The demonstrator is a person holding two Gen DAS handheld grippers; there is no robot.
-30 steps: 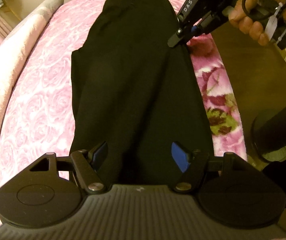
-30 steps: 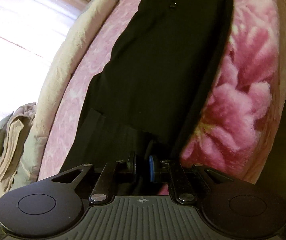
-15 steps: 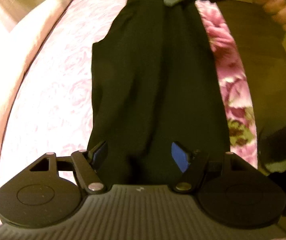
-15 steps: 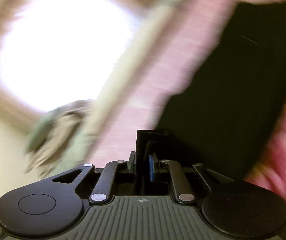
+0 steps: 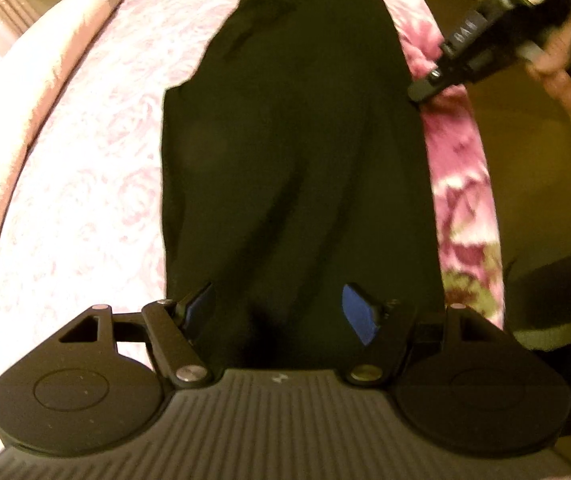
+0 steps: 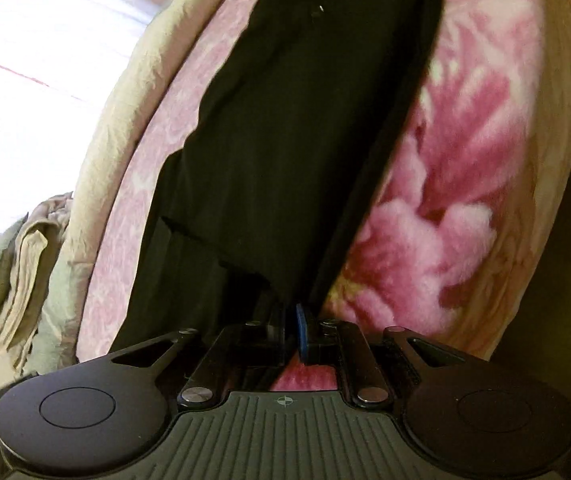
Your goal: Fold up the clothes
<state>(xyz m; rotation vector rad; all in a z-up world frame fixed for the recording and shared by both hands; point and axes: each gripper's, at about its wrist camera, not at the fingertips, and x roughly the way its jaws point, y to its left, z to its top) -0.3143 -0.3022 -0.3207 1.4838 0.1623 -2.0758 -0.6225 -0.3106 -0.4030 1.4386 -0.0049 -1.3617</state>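
A long black garment [image 5: 293, 152] lies stretched along a pink flowered bedspread [image 5: 85, 200], running from the bottom centre of the left wrist view up to the top edge. Our left gripper [image 5: 277, 312] hangs over its near end with the blue-padded fingers [image 5: 359, 318] spread wide; dark cloth fills the space between them, but the pads do not press on it, so we hold nothing there.

The right gripper [image 6: 290, 330] has its jaws nearly together, pinched on the garment's right edge, low in the centre of the right wrist view. In the left wrist view that same tool [image 5: 465, 56] sits at the upper right, its tip touching the cloth's edge where it meets the bedspread's flowered border.

Half a second ago the tool was at the very top of the left wrist view, over the garment's far end; now it is back lower on the right edge, close to where it stood a second ago. The cloth's outline looks much the same as it did then, with no fold laid over. We judge the first fold is not yet made, and the right grip is ready to carry the edge across.

A heap of pale laundry [image 6: 13, 280] waits at the left of the right wrist view.
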